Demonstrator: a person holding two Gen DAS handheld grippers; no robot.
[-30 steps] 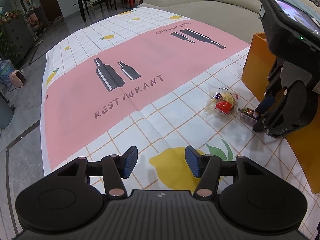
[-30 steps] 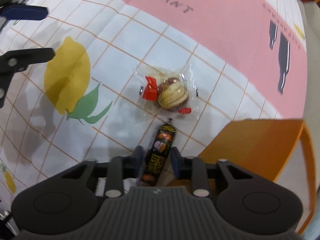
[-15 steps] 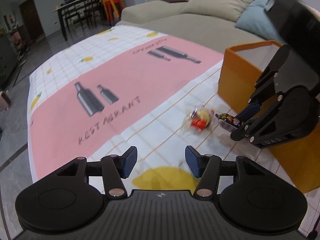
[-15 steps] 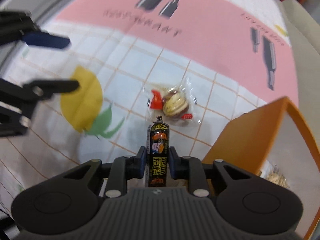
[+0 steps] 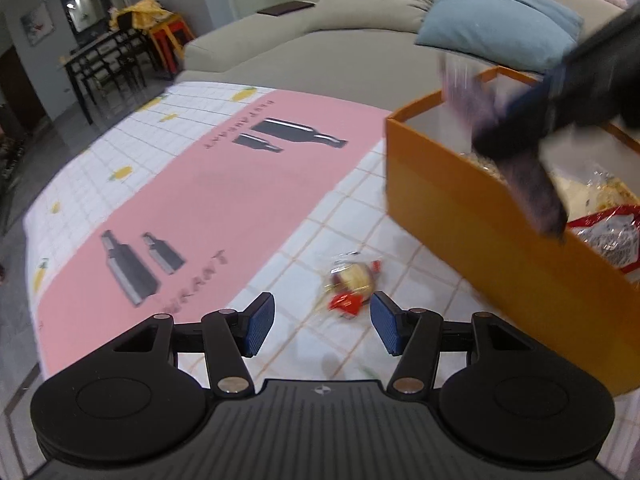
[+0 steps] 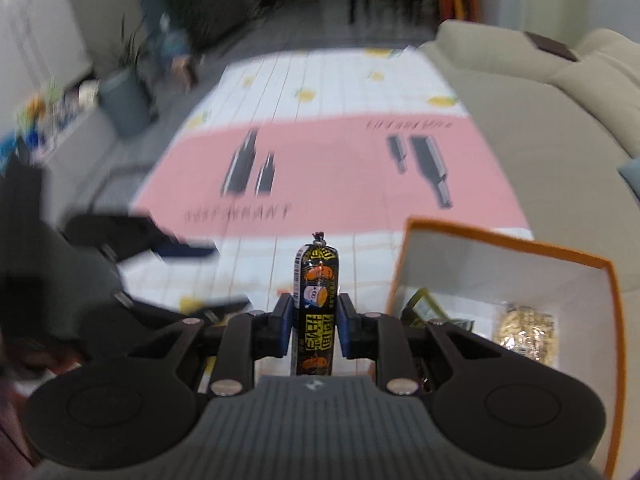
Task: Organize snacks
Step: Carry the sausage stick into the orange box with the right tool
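Black sausage stick (image 6: 315, 304) clamped in right hand-held gripper (image 6: 313, 326) beside orange box (image 6: 408, 248); left hand-held gripper (image 5: 322, 326) gapes empty

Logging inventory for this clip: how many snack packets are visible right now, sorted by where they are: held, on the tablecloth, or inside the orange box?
Held in the right gripper: 1, the black sausage stick
On the tablecloth: 1, the clear-wrapped pastry
Inside the orange box: at least 3, some partly hidden
Total: at least 5

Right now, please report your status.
Right gripper shut on sausage stick, near orange box. Left gripper open over wrapped snack. Nothing blocking.
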